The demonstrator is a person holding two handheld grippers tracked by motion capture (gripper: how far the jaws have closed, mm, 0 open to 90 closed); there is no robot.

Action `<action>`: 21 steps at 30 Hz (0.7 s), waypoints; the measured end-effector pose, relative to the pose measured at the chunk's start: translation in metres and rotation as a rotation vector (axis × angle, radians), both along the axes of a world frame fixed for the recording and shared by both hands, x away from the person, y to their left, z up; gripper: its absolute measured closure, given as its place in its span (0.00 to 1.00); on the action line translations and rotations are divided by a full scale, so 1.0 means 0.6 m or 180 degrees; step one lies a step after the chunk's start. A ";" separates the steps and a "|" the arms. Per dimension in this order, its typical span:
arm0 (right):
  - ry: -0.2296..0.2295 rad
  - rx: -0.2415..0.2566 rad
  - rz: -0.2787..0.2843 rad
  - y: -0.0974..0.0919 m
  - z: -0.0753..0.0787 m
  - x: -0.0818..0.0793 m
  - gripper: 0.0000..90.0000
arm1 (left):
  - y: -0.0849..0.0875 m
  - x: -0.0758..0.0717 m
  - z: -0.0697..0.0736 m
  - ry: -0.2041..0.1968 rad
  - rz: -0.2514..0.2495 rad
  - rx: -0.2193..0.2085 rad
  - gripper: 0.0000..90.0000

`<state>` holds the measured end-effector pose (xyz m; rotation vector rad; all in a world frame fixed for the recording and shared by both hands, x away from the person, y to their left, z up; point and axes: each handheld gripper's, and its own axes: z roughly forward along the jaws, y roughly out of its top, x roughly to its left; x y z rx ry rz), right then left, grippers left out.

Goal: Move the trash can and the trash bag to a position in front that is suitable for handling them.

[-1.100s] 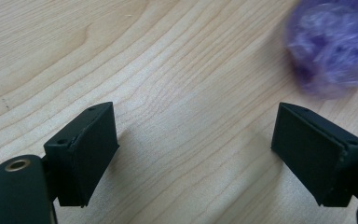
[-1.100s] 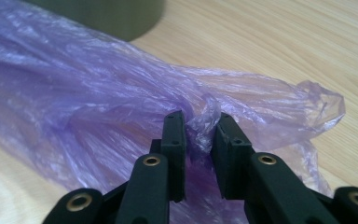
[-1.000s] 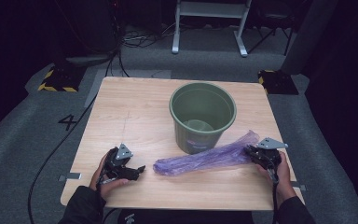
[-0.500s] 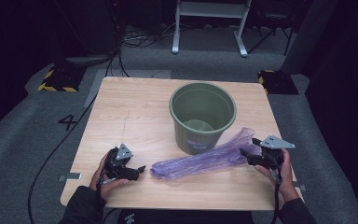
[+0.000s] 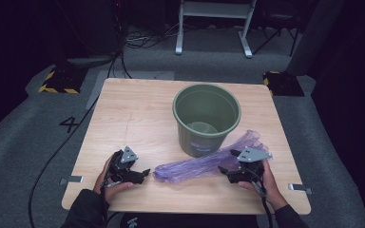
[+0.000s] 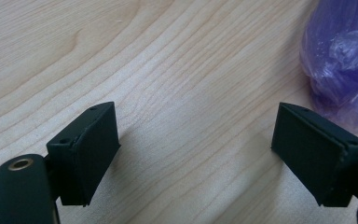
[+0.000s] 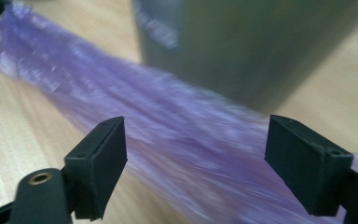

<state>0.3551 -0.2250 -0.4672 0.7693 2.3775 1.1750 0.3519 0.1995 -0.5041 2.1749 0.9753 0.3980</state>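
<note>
While your hands rest low at the near edge, the bench (image 5: 138, 109) spreads out as a pale rectangle of wood-grain laminate, smooth and matte, with fine streaks running along it. Toward its far right stands the bucket (image 5: 207, 118), a round olive-green plastic tub with a rolled rim and slightly tapered walls; a small label sits low on its near wall. Just in front of the bucket lies the purple bag (image 5: 204, 164), thin, crinkled, half-clear film bunched into a long rope that runs from the bucket's right side, where it fans out in a loose ruffle, across its near side and out to its left.

Your right claw (image 5: 224, 170) sits near the bucket's front right, over the bag's middle, hand wrapped around the body from behind and pointing left along the bag. Its jaws have just been opening and now stand wide; in the right gripper view the film lies between and under the flat black pads, which do not press on it.

Your left claw (image 5: 145, 172) rests well to the bucket's front left, just short of the bag's bunched end, pointing right toward it. Its jaws stand wide apart over bare wood.
</note>
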 end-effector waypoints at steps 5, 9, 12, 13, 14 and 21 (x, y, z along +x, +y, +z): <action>0.0131 -0.0011 0.0092 0.022 -0.026 0.013 0.25 | -0.002 0.001 0.001 0.0003 -0.0012 0.0012 0.16; 0.0210 0.0000 0.0092 0.024 -0.036 0.024 0.24 | -0.002 0.001 0.000 0.0003 -0.0018 0.0011 0.16; 0.0277 -0.0044 0.0058 0.025 -0.045 0.031 0.23 | -0.002 0.001 0.000 0.0009 -0.0017 0.0003 0.15; 0.0304 -0.0051 0.0048 0.025 -0.047 0.034 0.23 | -0.002 0.001 0.000 0.0007 -0.0019 0.0004 0.15; 0.0304 -0.0051 0.0048 0.025 -0.047 0.034 0.23 | -0.002 0.001 0.000 0.0007 -0.0019 0.0004 0.16; 0.0456 -0.0015 -0.0031 0.019 -0.060 0.047 0.27 | -0.002 0.003 0.000 0.0008 -0.0037 -0.0004 0.15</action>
